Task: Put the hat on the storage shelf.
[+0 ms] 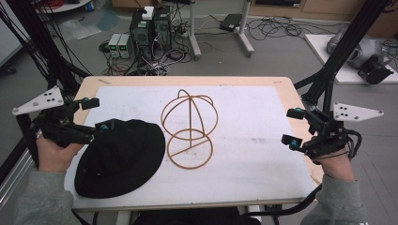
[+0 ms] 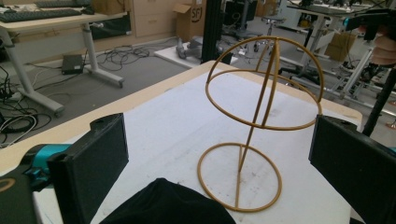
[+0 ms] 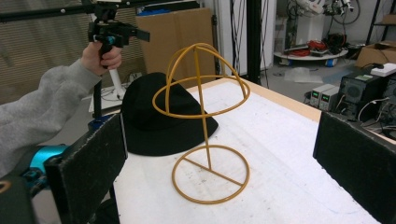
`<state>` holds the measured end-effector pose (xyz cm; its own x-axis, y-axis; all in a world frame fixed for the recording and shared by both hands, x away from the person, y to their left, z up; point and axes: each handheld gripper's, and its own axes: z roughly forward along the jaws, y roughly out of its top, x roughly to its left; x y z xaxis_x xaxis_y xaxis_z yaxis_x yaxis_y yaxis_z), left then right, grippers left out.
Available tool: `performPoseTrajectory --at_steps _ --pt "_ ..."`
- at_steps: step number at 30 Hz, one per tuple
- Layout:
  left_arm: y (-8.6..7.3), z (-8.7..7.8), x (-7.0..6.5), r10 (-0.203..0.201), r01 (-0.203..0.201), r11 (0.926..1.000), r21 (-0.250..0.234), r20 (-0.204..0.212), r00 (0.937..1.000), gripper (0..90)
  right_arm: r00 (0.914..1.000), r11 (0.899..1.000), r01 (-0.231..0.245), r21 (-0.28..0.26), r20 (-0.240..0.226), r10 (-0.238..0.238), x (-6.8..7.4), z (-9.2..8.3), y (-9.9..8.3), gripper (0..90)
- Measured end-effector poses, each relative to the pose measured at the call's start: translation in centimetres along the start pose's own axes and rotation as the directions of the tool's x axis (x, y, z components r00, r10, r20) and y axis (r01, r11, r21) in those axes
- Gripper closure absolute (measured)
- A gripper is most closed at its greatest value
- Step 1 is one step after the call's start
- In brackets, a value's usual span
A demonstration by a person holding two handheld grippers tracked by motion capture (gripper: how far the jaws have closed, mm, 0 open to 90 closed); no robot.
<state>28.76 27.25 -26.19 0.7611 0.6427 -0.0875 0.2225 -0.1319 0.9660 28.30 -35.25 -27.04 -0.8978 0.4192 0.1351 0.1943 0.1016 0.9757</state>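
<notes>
A black brimmed hat lies flat on the white table cover at the left; it also shows as the hat and as a dark edge of the hat. A gold wire hat stand rises upright at the middle, with a dome cage over a ring base; the stand and the stand carry nothing. My left gripper hovers open just left of the hat's far edge, jaws wide, nothing between them. My right gripper is open at the table's right edge, well clear of the stand.
The white cover spans a wooden table. Black frame posts stand at both sides. Computer boxes and cables lie on the floor beyond the far edge.
</notes>
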Motion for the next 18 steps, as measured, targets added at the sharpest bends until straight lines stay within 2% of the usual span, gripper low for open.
performPoseTrajectory --at_steps 3,7,10,13,18 --pt "-0.1 0.6 0.7 -0.009 0.01 0.9995 0.031 -0.009 0.9999 5.0 1.0 1.0 -0.008 0.004 -0.001 0.008 0.0 0.0 -0.1 2.0" --pt "-0.5 0.9 0.9 -0.019 0.019 0.9987 0.047 -0.013 0.9997 5.0 1.0 1.0 -0.006 0.006 0.001 0.006 -0.2 0.1 -0.2 2.0" --pt "-0.8 1.0 1.3 -0.041 0.044 0.9967 0.068 -0.039 0.9984 7.0 1.0 1.0 -0.008 0.011 0.002 0.008 -0.3 0.2 -0.3 2.0" --pt "-1.2 1.0 1.7 -0.058 0.062 0.9956 0.071 -0.051 0.997 9.1 0.9998 1.0 -0.021 0.017 0.004 0.021 -0.5 0.1 -0.4 2.0" --pt "-1.7 1.1 1.8 -0.06 0.064 0.9957 0.068 -0.052 0.9968 9.1 0.9997 1.0 -0.026 0.006 -0.002 0.026 -0.6 -0.1 -0.5 2.0"
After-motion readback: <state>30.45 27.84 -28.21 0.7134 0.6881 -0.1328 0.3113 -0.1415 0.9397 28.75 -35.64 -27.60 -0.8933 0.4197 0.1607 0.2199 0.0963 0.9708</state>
